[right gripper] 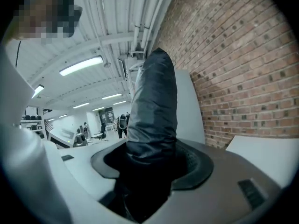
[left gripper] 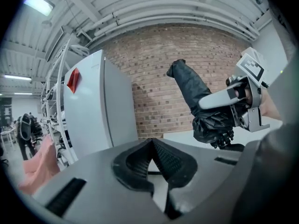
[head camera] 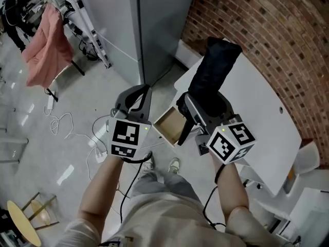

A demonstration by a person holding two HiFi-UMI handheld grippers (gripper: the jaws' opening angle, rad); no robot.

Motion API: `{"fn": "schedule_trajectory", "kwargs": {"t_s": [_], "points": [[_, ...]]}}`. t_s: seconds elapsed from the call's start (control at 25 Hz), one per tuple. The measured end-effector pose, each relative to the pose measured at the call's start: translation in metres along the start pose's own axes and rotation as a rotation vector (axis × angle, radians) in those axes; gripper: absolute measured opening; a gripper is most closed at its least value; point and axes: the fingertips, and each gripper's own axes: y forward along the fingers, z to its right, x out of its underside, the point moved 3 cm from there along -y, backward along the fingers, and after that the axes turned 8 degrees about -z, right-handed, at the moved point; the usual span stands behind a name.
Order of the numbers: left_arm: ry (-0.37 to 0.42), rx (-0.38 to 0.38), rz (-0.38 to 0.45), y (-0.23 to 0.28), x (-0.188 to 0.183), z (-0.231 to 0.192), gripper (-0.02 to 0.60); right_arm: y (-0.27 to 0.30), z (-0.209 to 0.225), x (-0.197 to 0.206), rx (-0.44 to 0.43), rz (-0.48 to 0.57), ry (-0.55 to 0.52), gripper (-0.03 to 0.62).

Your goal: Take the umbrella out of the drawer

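Note:
A black folded umbrella [head camera: 216, 68] stands upright in the air, with my right gripper [head camera: 205, 107] shut on its lower part. In the right gripper view the umbrella [right gripper: 154, 101] fills the gap between the pads of that gripper [right gripper: 152, 160] and rises past them. The left gripper view catches the same umbrella [left gripper: 190, 90] in the right gripper [left gripper: 233, 101], off to the right. My left gripper [head camera: 138, 101] hovers beside it, its jaws shut on nothing [left gripper: 150, 143]. Far below, between the two grippers, the small wooden drawer [head camera: 170, 125] stands pulled open.
A white table [head camera: 257, 107] runs along the brick wall [head camera: 277, 30] on the right. A tall grey cabinet [head camera: 139, 24] stands ahead. A clothes rack with a pink garment [head camera: 45, 45] and loose cables [head camera: 61, 123] are on the floor at left. A round stool [head camera: 23, 223] stands at the lower left.

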Motion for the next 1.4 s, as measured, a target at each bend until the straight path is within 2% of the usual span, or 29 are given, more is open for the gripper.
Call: {"fn": "schedule_trajectory", "kwargs": {"t_s": [0.36, 0.52, 0.64, 0.8, 0.92, 1.4], "points": [[0.033, 0.009, 0.21, -0.061, -0.097, 0.0, 0.008, -0.071, -0.028, -0.081, 0.034, 0.218, -0.078, 0.273], [0.066, 0.006, 0.254, -0.085, -0.119, 0.005, 0.008, -0.102, -0.037, -0.098, 0.078, 0.279, -0.143, 0.273], [0.059, -0.002, 0.293, -0.1, -0.129, 0.01, 0.008, -0.119, -0.045, -0.104, 0.091, 0.312, -0.17, 0.273], [0.067, 0.0, 0.305, -0.114, -0.129, 0.019, 0.008, -0.135, -0.054, -0.102, 0.086, 0.329, -0.189, 0.273], [0.075, 0.01, 0.273, -0.12, -0.119, 0.025, 0.008, -0.142, -0.06, -0.096, 0.082, 0.324, -0.187, 0.273], [0.036, 0.025, 0.234, -0.138, -0.089, 0.045, 0.008, -0.147, -0.069, -0.054, 0.059, 0.237, -0.141, 0.273]]}}
